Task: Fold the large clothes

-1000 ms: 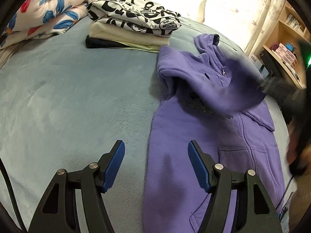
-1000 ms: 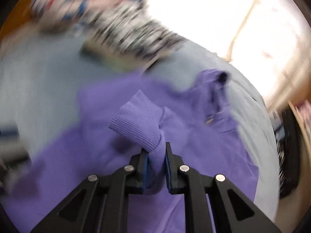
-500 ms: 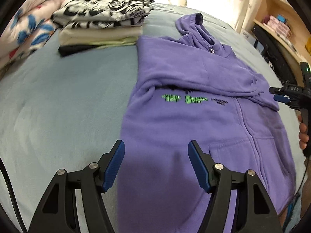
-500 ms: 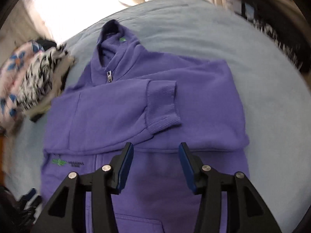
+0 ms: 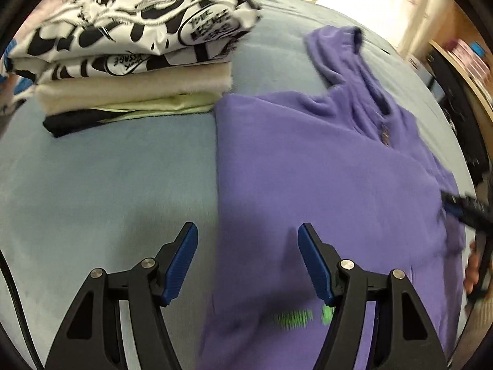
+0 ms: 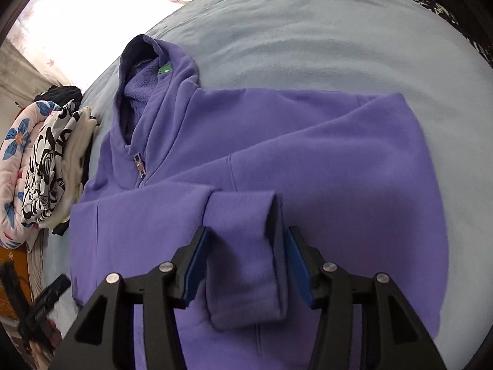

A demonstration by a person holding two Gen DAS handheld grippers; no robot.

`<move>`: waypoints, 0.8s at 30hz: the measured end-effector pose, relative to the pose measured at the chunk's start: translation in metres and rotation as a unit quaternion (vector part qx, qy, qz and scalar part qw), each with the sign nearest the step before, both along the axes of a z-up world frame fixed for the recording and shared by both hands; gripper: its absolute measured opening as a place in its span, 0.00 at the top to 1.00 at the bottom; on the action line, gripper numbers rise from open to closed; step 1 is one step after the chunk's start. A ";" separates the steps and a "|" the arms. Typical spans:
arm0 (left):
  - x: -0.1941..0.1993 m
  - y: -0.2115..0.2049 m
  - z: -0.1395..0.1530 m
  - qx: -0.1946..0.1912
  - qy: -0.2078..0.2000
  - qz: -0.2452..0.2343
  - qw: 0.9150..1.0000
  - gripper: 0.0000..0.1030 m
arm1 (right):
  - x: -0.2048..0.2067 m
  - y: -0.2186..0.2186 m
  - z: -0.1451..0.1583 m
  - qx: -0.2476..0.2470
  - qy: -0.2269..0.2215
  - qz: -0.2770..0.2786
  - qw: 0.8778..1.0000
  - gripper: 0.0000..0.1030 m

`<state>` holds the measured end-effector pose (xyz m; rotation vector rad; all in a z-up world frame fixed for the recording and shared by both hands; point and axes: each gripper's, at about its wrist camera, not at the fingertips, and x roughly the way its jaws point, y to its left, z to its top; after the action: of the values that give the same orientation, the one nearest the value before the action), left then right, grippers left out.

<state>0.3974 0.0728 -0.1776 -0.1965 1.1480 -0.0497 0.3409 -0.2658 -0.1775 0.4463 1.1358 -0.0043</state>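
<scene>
Now purple hoodie (image 6: 308, 141) flat, sleeves folded across.

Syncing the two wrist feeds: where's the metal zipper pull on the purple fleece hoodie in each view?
Left wrist: zipper pull sits upper right, below the hood, blurred.
Right wrist: zipper pull sits left of centre, at the neck opening under the hood.
Shared landmark: the stack of folded clothes topped by a black-and-white print beside the purple fleece hoodie.

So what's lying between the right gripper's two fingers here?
The purple hoodie's sleeve cuff, folded across the chest. The right gripper's jaws are opening either side of it, pads clear. The right wrist view shows it.
</scene>
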 end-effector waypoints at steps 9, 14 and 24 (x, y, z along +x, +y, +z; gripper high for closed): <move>0.032 -0.019 -0.027 0.005 0.018 -0.021 1.000 0.83 | -0.001 0.012 0.003 -0.037 -0.028 0.047 0.998 0.67; 0.015 -0.034 0.001 0.062 -0.050 -0.013 0.997 0.87 | -0.006 0.033 0.033 -0.081 -0.086 0.063 0.991 0.92; 0.018 -0.018 -0.026 0.030 -0.039 0.038 0.998 0.71 | 0.011 0.018 0.003 -0.115 -0.030 0.010 0.993 0.73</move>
<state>0.4156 0.0550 -0.2040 -0.1835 1.0623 0.0431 0.3516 -0.2473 -0.1741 0.2286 1.0663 -0.1035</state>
